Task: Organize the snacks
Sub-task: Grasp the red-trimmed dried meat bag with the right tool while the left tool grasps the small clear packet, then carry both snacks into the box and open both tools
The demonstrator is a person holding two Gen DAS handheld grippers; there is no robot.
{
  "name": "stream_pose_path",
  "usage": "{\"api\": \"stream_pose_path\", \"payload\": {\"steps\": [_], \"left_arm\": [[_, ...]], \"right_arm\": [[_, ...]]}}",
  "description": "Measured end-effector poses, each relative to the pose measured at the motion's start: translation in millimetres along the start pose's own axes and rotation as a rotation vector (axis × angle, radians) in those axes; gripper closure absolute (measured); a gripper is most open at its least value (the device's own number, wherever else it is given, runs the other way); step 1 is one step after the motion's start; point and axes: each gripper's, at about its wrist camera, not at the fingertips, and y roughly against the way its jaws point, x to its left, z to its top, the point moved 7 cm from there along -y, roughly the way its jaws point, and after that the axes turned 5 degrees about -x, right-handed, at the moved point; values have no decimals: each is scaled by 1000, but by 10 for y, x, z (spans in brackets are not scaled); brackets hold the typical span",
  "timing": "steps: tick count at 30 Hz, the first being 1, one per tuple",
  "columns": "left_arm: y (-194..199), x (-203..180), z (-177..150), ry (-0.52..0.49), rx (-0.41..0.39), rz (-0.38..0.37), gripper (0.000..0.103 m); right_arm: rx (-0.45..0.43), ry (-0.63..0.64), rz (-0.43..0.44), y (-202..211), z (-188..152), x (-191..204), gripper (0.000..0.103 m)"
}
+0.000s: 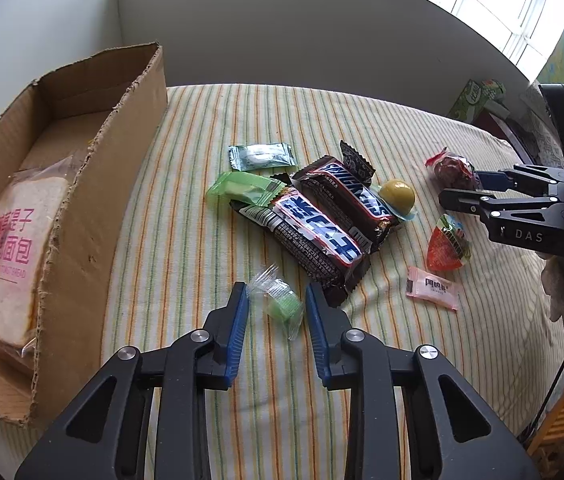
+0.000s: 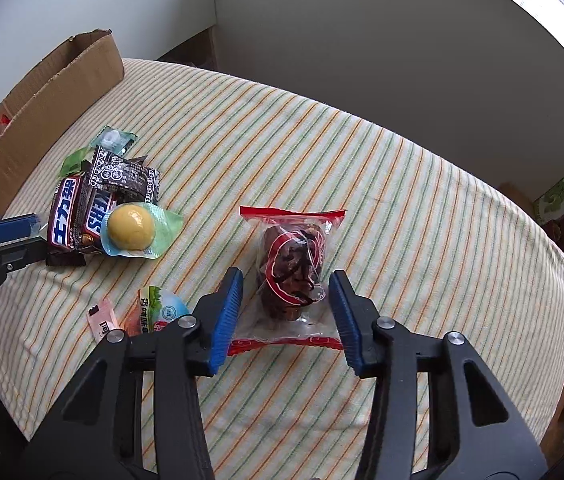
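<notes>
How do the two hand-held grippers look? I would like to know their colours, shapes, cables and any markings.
Both are matte black with angular linkage arms that have cut-out openings and round silver pivot pins. Each finger carries a ribbed blue pad. The left gripper shows this up close, and so does the right gripper. Seen from the left camera, the right one bears white letters "DAS", a small green light and a thin black cable hanging below it.

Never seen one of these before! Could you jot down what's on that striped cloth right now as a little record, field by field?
surface: striped cloth
container: cardboard box, at the cloth's left edge, holding packaged toast bread
middle pile: two Snickers bars, yellow jelly cup, green wrapped sweets
left gripper: jaws either side of a small green candy, narrow gaps remain
right gripper: jaws astride a red-edged bag of brown snack, not touching
</notes>
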Motion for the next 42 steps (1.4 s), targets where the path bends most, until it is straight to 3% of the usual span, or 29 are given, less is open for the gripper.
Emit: {"api": "stream_pose_path", "payload": {"steps": [11, 25, 35, 42], "left_arm": [[78, -22, -76, -11, -14, -2, 78], [385, 148, -184, 1, -63, -14, 78], [768, 402, -13, 21, -148, -6, 78], [896, 741, 166, 47, -177, 40, 78]], "right_arm": [[-29, -30, 0, 131, -19, -33, 65], [-103, -43, 0, 474, 75, -8, 68], [-212, 32, 46, 876, 595, 485, 68], [-243, 92, 98, 895, 1002, 1017, 68]]}}
